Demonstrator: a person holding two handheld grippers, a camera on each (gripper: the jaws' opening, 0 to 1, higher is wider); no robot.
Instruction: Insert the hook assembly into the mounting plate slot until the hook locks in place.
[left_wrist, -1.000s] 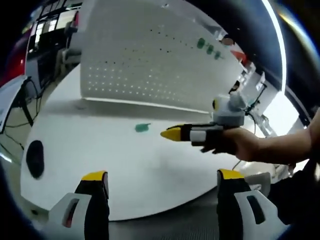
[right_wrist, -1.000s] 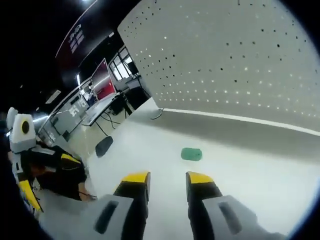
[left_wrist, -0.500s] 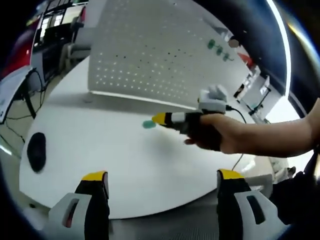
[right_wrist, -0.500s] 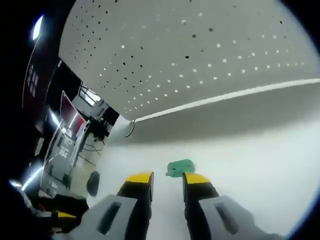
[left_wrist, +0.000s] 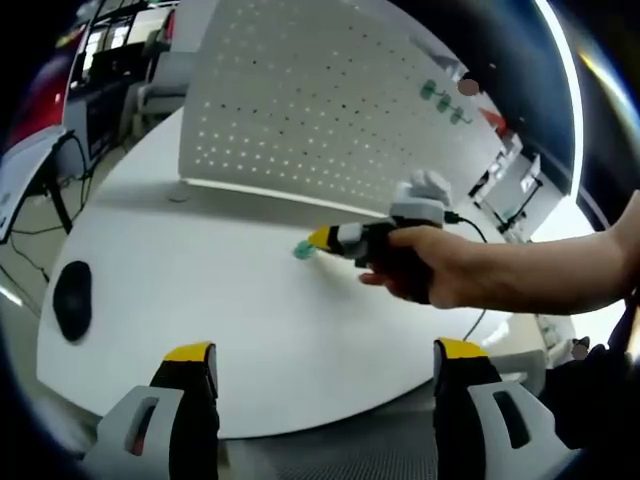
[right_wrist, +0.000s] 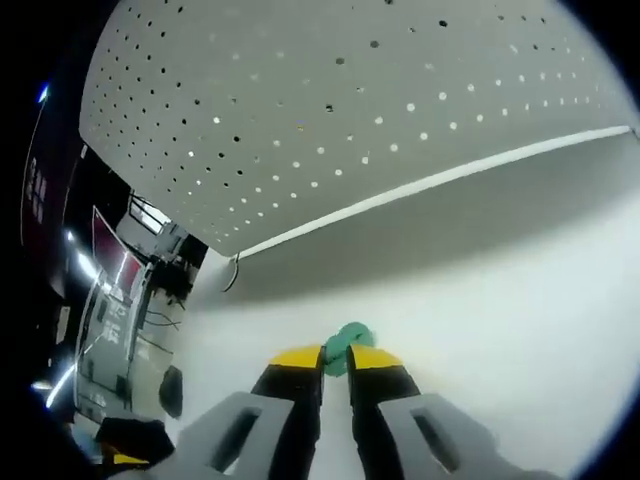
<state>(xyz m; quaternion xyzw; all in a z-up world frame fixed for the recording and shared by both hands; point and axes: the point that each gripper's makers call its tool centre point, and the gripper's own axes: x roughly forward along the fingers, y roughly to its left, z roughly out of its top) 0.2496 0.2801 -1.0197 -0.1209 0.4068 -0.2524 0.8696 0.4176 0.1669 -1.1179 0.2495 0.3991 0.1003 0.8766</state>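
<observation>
Green plastic, small and probably light and stiff, the hook assembly (right_wrist: 347, 347) is lying on the tabletop (right_wrist: 520, 300) at lower centre, where the right gripper (right_wrist: 335, 362) is pinching its near edge between nearly closed jaws.

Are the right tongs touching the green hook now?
Touching. In the right gripper view, the green hook sits pinched between the yellow tips of the right tongs, with no gap visible.

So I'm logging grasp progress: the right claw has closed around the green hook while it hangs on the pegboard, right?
Not quite. The right claw has closed around the green hook, but the hook is down on the white table, in front of the pegboard, not hanging on it. The right gripper view shows this.
</observation>
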